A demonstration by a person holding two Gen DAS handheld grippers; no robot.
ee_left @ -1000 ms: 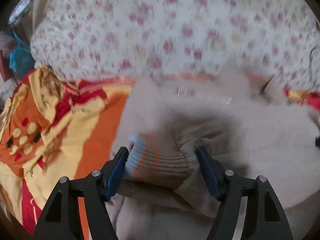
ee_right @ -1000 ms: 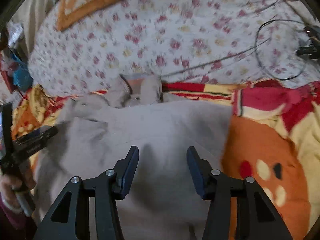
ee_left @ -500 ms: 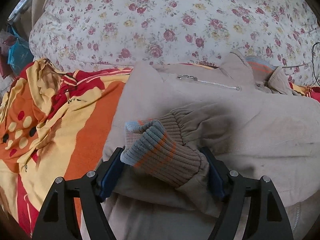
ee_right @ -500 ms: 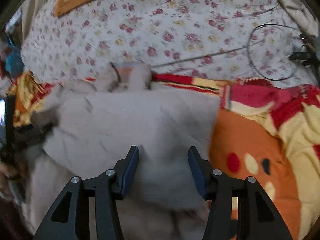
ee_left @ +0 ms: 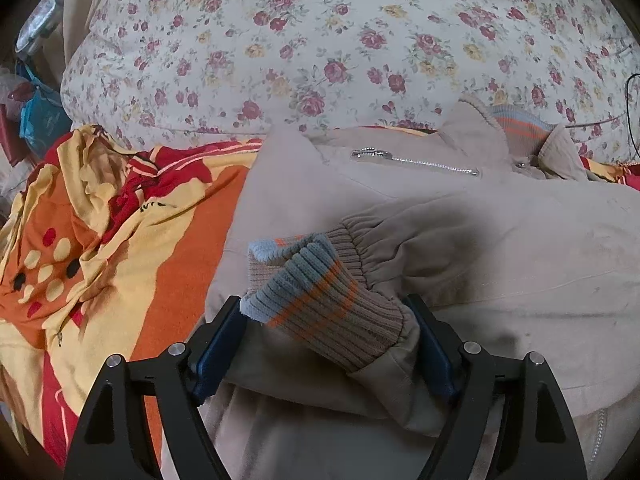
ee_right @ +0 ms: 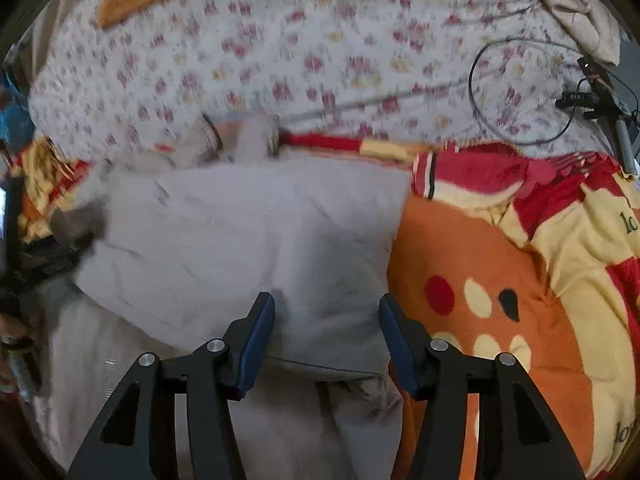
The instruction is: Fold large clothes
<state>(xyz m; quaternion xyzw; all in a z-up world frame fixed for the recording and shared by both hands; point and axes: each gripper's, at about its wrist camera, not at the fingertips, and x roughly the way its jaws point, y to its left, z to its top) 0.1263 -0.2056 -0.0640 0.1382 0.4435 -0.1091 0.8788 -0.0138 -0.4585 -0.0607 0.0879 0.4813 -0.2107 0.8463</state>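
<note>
A beige jacket [ee_left: 500, 240] lies on an orange, red and yellow blanket [ee_left: 120, 240] on the bed. Its zip and striped collar point to the far side. One sleeve is folded across the body, and its ribbed grey, orange and brown cuff [ee_left: 316, 300] lies between the wide-spread fingers of my left gripper [ee_left: 328, 340], which is open. In the right wrist view the jacket [ee_right: 248, 232] looks grey, with its right edge folded in. My right gripper [ee_right: 326, 332] is open and empty just above that folded part. My left gripper shows at the left edge there.
A floral quilt [ee_left: 340, 40] covers the bed beyond the jacket. A black cable loop [ee_right: 520, 92] and a small black device [ee_right: 580, 100] lie on it at the far right. The blanket [ee_right: 520, 280] spreads out to the right. Blue bags [ee_left: 40, 116] sit off the bed's left side.
The sleeve has been laid across the jacket and the cuff now rests loose between my left fingers. My right gripper has drifted slightly back over the folded part; its view is blurred.
</note>
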